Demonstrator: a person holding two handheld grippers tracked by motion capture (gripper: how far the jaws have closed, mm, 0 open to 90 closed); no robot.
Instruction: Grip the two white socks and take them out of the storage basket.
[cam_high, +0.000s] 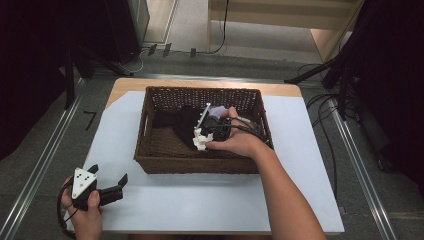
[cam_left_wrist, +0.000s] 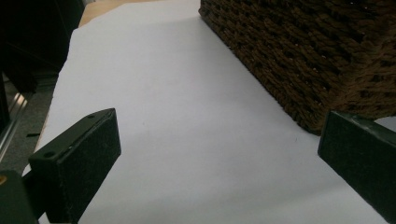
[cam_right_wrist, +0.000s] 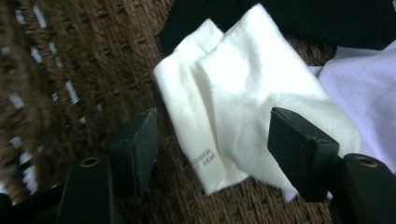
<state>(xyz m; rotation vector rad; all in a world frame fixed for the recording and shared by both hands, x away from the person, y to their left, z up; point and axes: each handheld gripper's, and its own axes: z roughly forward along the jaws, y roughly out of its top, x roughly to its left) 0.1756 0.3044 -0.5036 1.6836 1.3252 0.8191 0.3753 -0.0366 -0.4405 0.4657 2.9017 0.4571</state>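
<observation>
Sock (cam_right_wrist: 243, 88), white, lies on basket (cam_right_wrist: 70, 70) floor between right claw (cam_right_wrist: 212, 140) jaws, parted, not gripping.

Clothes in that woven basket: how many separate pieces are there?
3 visible: a white sock between the right tongs' open jaws, a black garment behind it, a lilac piece beside it. More may lie hidden underneath.

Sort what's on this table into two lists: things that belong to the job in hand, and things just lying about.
In the job:
- white sock, lying in the basket
- wicker basket
- right gripper, open, poised over the sock

Lying about:
- black clothes in the basket
- pale purple cloth beside the sock
- white sheet under the basket
- left gripper, open, idle over the sheet
</observation>
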